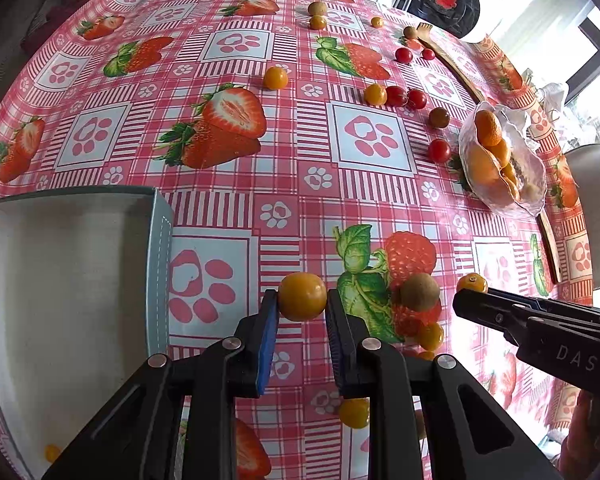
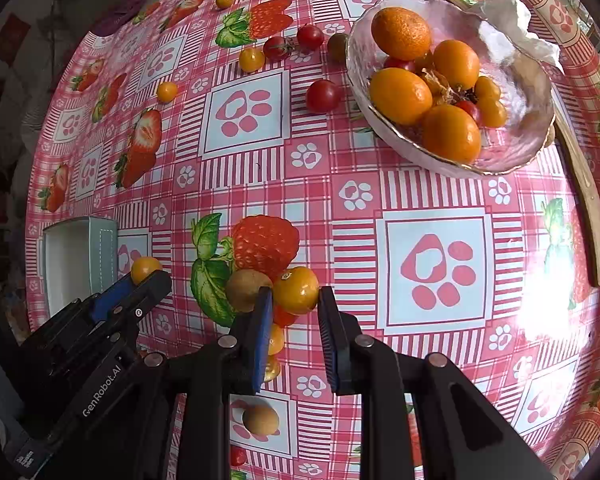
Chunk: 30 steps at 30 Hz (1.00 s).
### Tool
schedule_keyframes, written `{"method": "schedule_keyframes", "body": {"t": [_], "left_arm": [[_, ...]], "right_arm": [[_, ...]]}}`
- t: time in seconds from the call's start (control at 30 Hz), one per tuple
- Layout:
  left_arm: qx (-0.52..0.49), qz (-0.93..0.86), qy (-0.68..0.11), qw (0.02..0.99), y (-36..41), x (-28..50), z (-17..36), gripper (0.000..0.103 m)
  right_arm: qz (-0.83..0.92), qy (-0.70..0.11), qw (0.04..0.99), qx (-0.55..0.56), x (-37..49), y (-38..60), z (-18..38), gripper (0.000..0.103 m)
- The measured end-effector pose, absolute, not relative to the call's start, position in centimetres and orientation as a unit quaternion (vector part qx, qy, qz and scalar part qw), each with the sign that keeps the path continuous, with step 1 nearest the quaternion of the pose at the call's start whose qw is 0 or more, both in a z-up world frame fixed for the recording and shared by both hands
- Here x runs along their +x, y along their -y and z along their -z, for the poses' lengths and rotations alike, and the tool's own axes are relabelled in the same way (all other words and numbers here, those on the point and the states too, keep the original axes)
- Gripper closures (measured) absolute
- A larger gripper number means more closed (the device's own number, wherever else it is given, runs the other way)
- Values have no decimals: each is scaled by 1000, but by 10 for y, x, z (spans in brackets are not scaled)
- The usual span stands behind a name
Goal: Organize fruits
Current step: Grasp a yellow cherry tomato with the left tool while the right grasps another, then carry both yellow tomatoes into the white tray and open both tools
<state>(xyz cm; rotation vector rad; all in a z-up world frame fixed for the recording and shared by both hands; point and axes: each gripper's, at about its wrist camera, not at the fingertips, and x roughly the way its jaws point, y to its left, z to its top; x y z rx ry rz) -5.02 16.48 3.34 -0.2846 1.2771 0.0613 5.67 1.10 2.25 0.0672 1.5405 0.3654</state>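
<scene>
Table (image 1: 300, 184) w/ pink strawberry-and-paw cloth fills both views. Grey box (image 1: 162, 240), lower left of left view, white inside, 1 small yellow fruit in its corner. Glass bowl (image 2: 512, 148), upper right of right view: 4 big orange fruits plus smaller bits. Left tool (image 1: 302, 312) clenched on a round yellow-orange berry (image 1: 302, 296), bottom center. Right tool (image 2: 294, 308) straddles another yellow berry (image 2: 296, 290); grip can't tell. Approx. 5 red tomatoes scattered nearby.
</scene>
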Motion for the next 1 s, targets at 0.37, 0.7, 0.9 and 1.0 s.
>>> {"method": "schedule_keyframes", "body": {"t": [0.37, 0.7, 0.9, 1.0], "left_arm": [[-144, -23, -577, 803, -173, -109, -72, 78], [-161, -87, -581, 793, -229, -187, -78, 78], [-167, -137, -592, 777, -268, -230, -63, 78], [-174, -151, -596, 769, -279, -241, -52, 78]], "right_arm": [[-181, -693, 697, 27, 8, -5, -47, 78], [-230, -689, 687, -8, -35, -56, -69, 78], [-280, -686, 671, -34, -59, -112, -73, 78], [-303, -683, 663, -48, -68, -142, -72, 78]]}}
